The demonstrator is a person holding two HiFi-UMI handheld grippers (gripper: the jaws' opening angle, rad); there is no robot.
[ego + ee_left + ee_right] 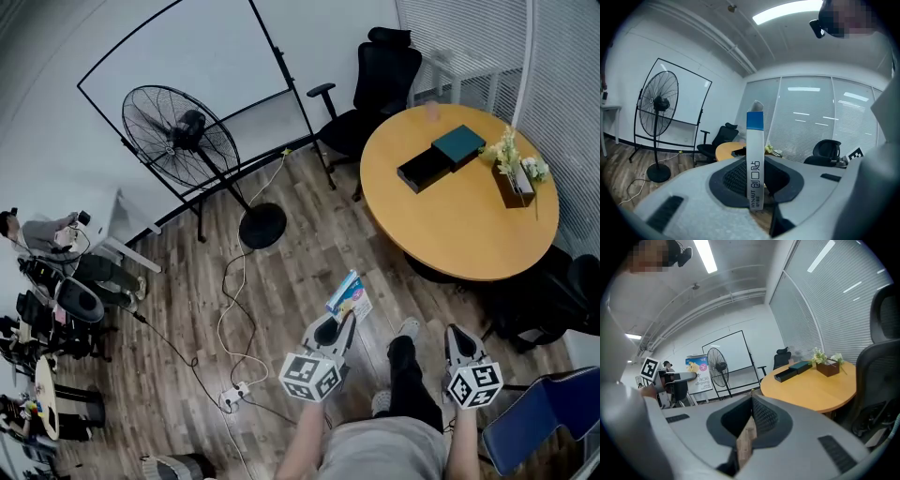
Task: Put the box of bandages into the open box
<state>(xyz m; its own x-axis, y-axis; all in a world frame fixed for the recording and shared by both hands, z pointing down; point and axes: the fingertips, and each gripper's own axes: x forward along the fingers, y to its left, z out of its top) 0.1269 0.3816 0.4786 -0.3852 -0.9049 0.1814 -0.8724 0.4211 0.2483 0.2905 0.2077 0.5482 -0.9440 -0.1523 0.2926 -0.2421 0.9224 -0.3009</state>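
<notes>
bandage box in the left gripper, well short of the open box

the left gripper (pixel 340 322) is clamped on the box of bandages (pixel 348 296), its two pads pressing the flat faces. in the left gripper view the box stands upright and edge-on between the jaws, a white edge with a blue band at the top. from the head view the box sticks out past the gripper tips, over the wooden floor (pixel 281 272), in front of the person's feet.

the right gripper (pixel 457 334) has its jaws closed tip to tip with nothing between them; only a thin wedge of floor shows behind the pads.

the open box (pixel 419 172), black and shallow, lies on the round wooden tabletop (pixel 450 230), well apart from both grippers. a teal lid (pixel 458 145) lies just beside it, touching or nearly so. a dark planter with pale flowers (pixel 514 180) stands near the tabletop's far edge. a pedestal fan (pixel 180 136) stands on the floor to the left.
</notes>
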